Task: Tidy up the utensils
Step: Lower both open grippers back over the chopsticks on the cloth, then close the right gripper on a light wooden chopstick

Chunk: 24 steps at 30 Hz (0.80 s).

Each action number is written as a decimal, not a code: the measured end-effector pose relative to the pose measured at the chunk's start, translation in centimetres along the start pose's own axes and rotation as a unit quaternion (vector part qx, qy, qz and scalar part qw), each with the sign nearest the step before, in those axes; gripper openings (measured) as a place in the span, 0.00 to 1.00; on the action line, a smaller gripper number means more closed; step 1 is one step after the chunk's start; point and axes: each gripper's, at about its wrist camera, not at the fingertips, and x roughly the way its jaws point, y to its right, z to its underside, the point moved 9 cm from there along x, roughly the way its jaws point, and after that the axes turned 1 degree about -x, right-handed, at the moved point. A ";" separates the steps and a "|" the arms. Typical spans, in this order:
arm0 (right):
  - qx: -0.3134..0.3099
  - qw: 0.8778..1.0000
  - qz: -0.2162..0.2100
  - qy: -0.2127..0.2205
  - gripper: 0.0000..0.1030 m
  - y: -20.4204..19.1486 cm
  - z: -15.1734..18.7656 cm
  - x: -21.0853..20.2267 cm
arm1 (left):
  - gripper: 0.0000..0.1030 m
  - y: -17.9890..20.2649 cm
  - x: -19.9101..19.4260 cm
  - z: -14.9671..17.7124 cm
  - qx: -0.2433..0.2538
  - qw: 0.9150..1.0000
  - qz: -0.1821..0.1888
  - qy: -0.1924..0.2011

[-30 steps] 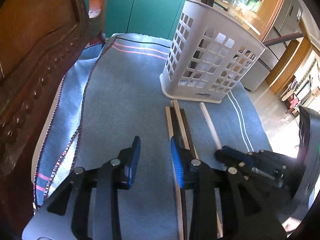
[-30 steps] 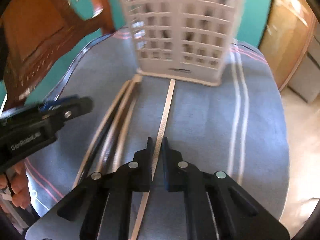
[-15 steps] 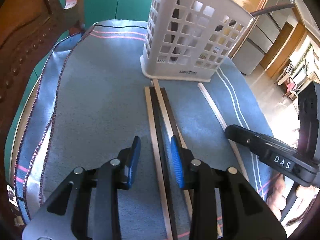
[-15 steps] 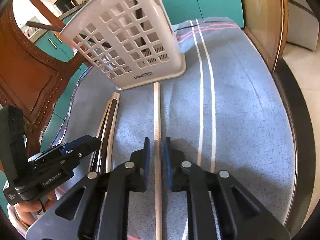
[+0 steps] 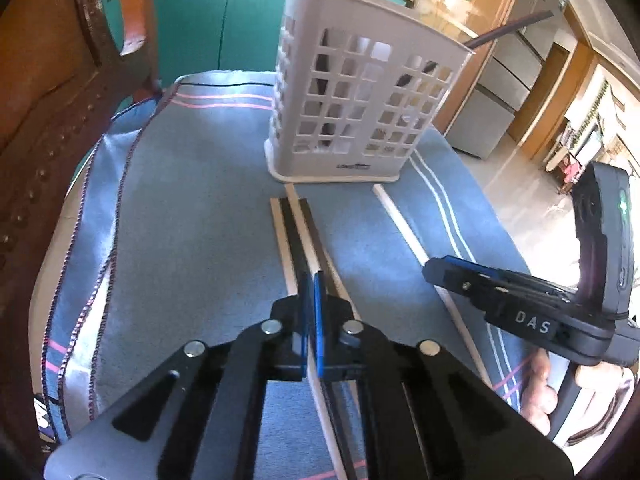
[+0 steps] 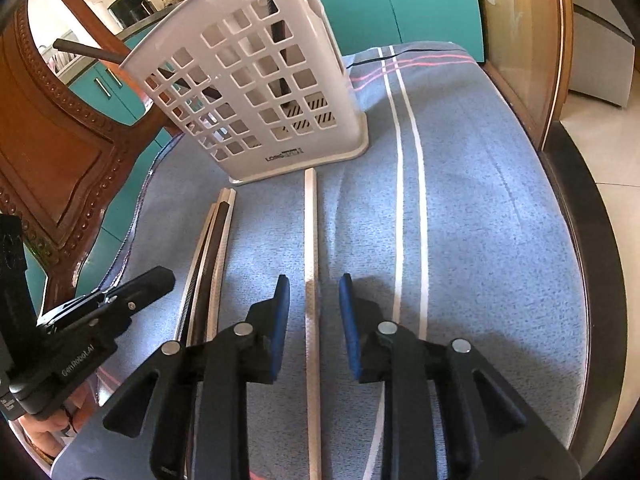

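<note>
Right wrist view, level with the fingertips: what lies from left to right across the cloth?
Left gripper → bundle of pale and dark chopsticks → single pale wooden chopstick between the right gripper jaws → two white stripes of the blue cloth.

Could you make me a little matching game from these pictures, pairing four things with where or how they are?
Things:
1. left tongs
2. right tongs
3. white basket
4. single pale chopstick

States:
a. stands upright on the blue cloth, dark utensils inside
b. shut on a chopstick in the bundle
c. open, blue pads clear of the stick on both sides
d. lies flat, apart from the bundle, one end near the basket's foot

Pairs: 1-b, 2-c, 3-a, 4-d. The right tongs have just been opening; the left have just closed.
</note>
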 end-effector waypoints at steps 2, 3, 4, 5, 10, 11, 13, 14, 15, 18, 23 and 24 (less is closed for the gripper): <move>0.000 1.000 0.002 0.000 0.25 0.1 0.0 0.0 | 0.03 -0.5 0.3 0.3 -0.007 1.000 -0.004 -0.009; -0.001 1.000 0.003 0.000 0.26 0.0 0.0 0.1 | 0.03 -0.5 0.5 0.4 -0.008 1.000 -0.007 -0.014; -0.001 1.000 0.002 0.000 0.28 0.0 0.0 0.1 | 0.03 -0.6 0.6 0.4 -0.008 1.000 -0.011 -0.017; -0.002 1.000 0.001 0.000 0.29 -0.1 0.0 0.1 | 0.07 -0.7 0.8 0.4 -0.007 1.000 -0.012 -0.020; -0.015 1.000 0.006 0.002 0.34 -0.5 0.0 0.1 | 0.26 -1.5 1.5 0.9 -0.011 0.999 -0.030 -0.036; -0.017 1.000 0.008 0.002 0.34 -0.6 0.1 0.1 | 0.28 -1.7 1.5 0.9 -0.013 0.999 -0.030 -0.036; -0.018 1.000 0.007 0.003 0.35 -0.5 0.1 0.0 | 0.32 -2.0 1.5 0.9 -0.018 0.999 -0.033 -0.037; -0.018 1.000 0.007 0.003 0.35 -0.5 0.1 0.0 | 0.32 -2.2 1.7 0.7 -0.018 0.999 -0.033 -0.038; -0.017 1.000 0.006 0.003 0.35 -0.5 0.1 0.0 | 0.32 -2.3 1.7 0.6 -0.018 0.999 -0.032 -0.038; -0.018 1.000 0.007 0.003 0.35 -0.5 0.1 0.0 | 0.33 -2.5 1.7 0.6 -0.018 0.999 -0.033 -0.038; -0.024 1.000 0.009 0.003 0.37 -0.6 0.1 0.0 | 0.35 -2.3 1.6 0.6 -0.017 0.999 -0.033 -0.038; -0.025 1.000 0.009 0.003 0.38 -0.6 0.1 0.0 | 0.35 -2.3 1.6 0.6 -0.017 0.999 -0.032 -0.038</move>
